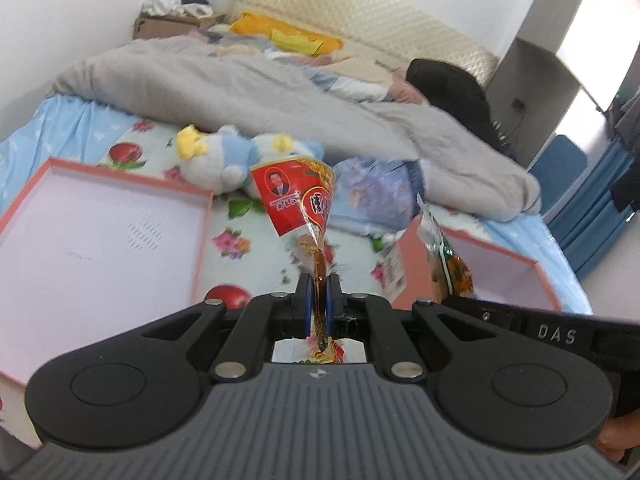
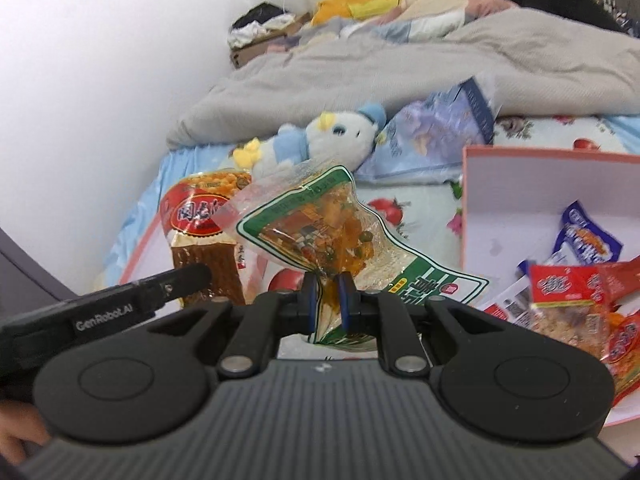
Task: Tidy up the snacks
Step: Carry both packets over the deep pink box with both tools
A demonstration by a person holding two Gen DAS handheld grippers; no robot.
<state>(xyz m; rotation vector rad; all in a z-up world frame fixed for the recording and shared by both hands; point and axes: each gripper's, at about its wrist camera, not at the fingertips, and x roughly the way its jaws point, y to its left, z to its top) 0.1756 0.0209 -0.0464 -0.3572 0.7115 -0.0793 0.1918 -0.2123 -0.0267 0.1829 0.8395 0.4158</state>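
Both pairs of jaws are clamping down on snack packets as I am watching from my end; my left gripper (image 1: 319, 280) is pinching a red-and-white snack packet (image 1: 294, 204) by its narrow clear end, so the packet is standing up off the bed, fanned out above the blue pads; my right gripper (image 2: 328, 286) is gripping a green-bordered clear pouch of orange pickled vegetables (image 2: 320, 228) near one corner, and the pouch is hanging tilted in the air between the two boxes. In the right wrist view, the right-hand pink-rimmed box (image 2: 504, 184) is already holding several wrapped snacks (image 2: 576, 280), red ones and a blue-and-white one, heaped toward its near corner; in the left wrist view the other pink-rimmed box (image 1: 100, 220) is lying flat on the floral bedsheet (image 1: 256, 240). A blue-and-white plush toy (image 1: 224, 156) is lying just beyond the boxes, beside a pale blue snack bag (image 1: 372, 192); a grey blanket (image 1: 280, 92) is covering a person lying further up the bed.
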